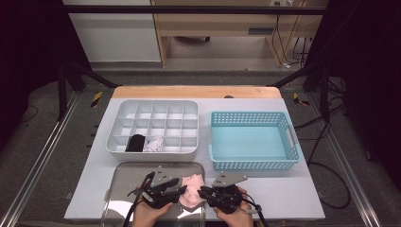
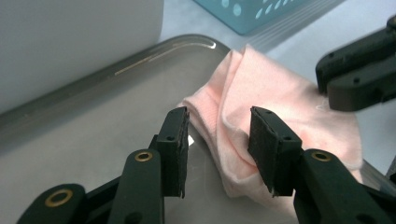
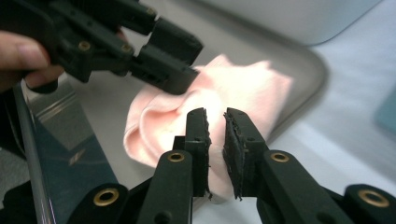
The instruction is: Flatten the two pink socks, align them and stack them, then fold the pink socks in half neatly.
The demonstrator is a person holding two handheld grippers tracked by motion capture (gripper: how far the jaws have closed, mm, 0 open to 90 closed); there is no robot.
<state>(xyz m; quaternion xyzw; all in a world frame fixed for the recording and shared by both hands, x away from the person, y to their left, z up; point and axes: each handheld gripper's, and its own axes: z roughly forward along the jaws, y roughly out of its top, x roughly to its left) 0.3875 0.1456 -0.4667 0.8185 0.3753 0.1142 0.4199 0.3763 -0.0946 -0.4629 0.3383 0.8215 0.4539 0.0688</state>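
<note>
A folded pink sock (image 1: 191, 189) lies at the right end of a metal tray (image 1: 123, 172) near the table's front edge. My left gripper (image 1: 182, 190) comes at it from the left, my right gripper (image 1: 202, 192) from the right. In the left gripper view the left gripper (image 2: 218, 135) is open, its pads astride the sock's (image 2: 280, 98) near folded edge without pressing it. In the right gripper view the right gripper (image 3: 215, 135) hovers over the sock (image 3: 243, 88), its pads a narrow slit apart with nothing visibly pinched. The left gripper (image 3: 187, 60) shows open across the sock.
Behind the tray stands a white compartment organizer (image 1: 151, 106) with a black sock (image 1: 136, 142) and a white sock (image 1: 153, 143) in its front row. A light-blue basket (image 1: 253, 139) sits at its right. White table cover lies right of the tray.
</note>
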